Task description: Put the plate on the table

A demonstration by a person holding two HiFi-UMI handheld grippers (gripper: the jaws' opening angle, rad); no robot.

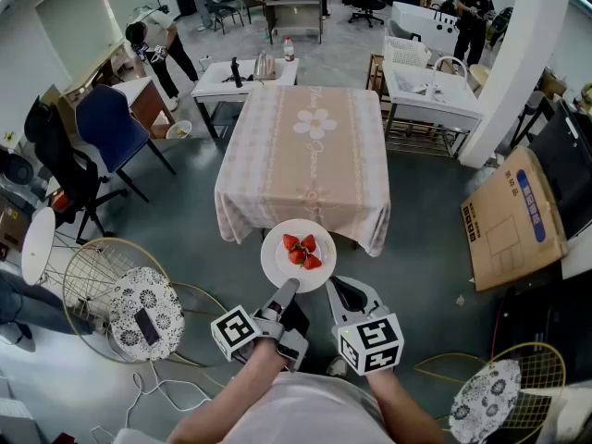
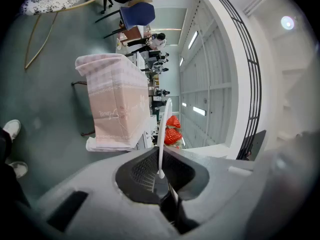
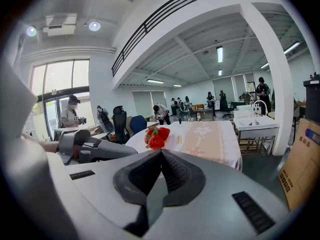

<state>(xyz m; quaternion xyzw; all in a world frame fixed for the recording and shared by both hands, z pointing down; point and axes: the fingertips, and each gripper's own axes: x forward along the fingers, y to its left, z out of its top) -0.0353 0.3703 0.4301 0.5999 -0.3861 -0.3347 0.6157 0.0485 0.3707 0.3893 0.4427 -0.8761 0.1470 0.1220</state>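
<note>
A white plate (image 1: 277, 262) with three strawberries (image 1: 301, 250) hangs in the air, level, just over the near edge of the table (image 1: 314, 155). The table wears a pink striped cloth with a flower print. My left gripper (image 1: 288, 288) is shut on the plate's near rim. In the left gripper view the plate (image 2: 166, 116) shows edge-on between the jaws of the left gripper (image 2: 161, 173). My right gripper (image 1: 350, 292) sits just right of the plate, jaws together with nothing in them. In the right gripper view, beyond the right gripper (image 3: 161, 153), are the strawberries (image 3: 156, 136) and the table (image 3: 207, 136).
A cardboard box (image 1: 513, 220) leans at the right. Wire chairs with patterned cushions stand at the near left (image 1: 143, 313) and near right (image 1: 486, 400). A blue chair (image 1: 111, 128), white tables (image 1: 245, 77), a sink unit (image 1: 430, 91) and several people lie beyond.
</note>
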